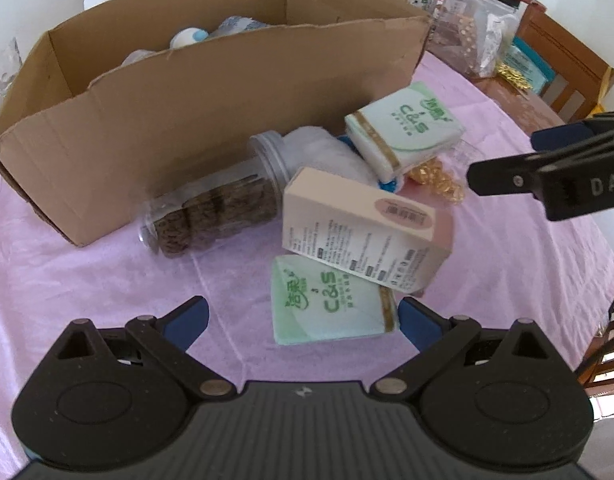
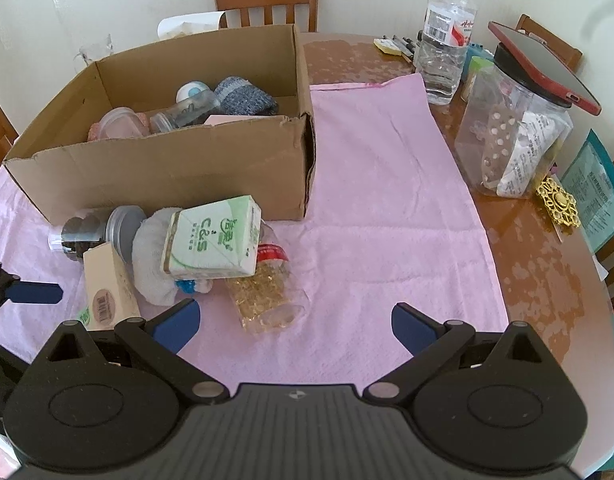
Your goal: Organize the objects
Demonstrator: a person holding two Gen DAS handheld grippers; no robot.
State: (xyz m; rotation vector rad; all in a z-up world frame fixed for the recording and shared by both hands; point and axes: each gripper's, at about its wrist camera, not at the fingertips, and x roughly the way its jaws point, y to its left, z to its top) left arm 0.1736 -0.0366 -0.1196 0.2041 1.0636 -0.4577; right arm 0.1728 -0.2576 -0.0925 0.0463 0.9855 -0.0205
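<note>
nearest to us is the left gripper [image 1: 303, 320], its blue-tipped fingers spread wide and holding nothing. between those tips lies a green tissue pack [image 1: 331, 304] flat on the pink cloth [image 1: 87, 280]. a cream carton [image 1: 359, 228] leans across the far edge of that pack. just behind it a clear jar [image 1: 215, 216] of dark biscuits lies on its side against the cardboard box [image 1: 195, 120], with a white cloth bundle [image 1: 327, 152] beside its grey lid. a second tissue pack [image 1: 403, 128] rests on top of that bundle, and a clear bottle of golden capsules [image 2: 267, 292] lies on its side next to it.

the right gripper [image 2: 295, 324] hovers over bare cloth near the capsule bottle, its fingers also wide apart and empty.

inside the box we see a blue knitted cloth [image 2: 243, 96], a small bottle [image 2: 191, 104] and a pinkish container [image 2: 119, 124]. to the right, on the wooden table [image 2: 547, 260], stand a water bottle [image 2: 443, 40] and a big clear jar [image 2: 511, 140] with a red phone [image 2: 547, 64] on its lid.
</note>
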